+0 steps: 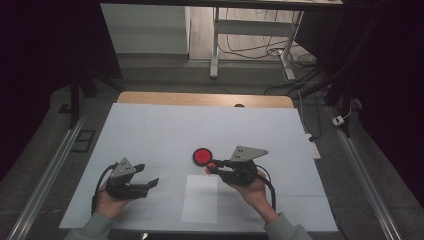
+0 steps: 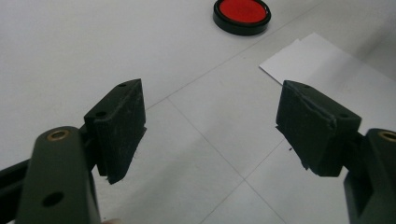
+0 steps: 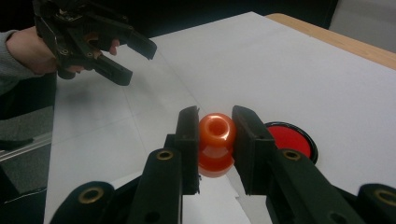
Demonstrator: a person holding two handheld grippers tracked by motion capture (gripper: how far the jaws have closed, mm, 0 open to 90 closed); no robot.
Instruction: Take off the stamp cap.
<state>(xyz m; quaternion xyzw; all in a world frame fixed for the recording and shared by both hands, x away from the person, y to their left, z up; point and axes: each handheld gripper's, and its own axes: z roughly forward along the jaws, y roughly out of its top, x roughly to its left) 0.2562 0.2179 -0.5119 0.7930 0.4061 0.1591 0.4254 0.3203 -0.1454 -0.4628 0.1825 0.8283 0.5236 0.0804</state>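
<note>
My right gripper (image 3: 215, 133) is shut on an orange knob-shaped piece (image 3: 216, 140), pinched between the two black pads. In the high view that gripper (image 1: 212, 167) hovers just right of a round red disc with a black rim (image 1: 202, 156), with the orange piece (image 1: 212, 165) at its tip. The disc (image 3: 290, 139) lies flat right behind the right jaw. My left gripper (image 2: 210, 126) stands open, nothing between its pads, over the white table cover. It is at the near left (image 1: 148, 176), pointing right. From it, the red disc (image 2: 242, 12) lies far ahead.
A white sheet of paper (image 1: 200, 197) lies on the white table cover (image 1: 165, 130) between the two hands, also visible ahead of the left gripper (image 2: 327, 60). The wooden table edge (image 1: 205, 99) runs along the back. Desk legs and cables stand on the floor beyond.
</note>
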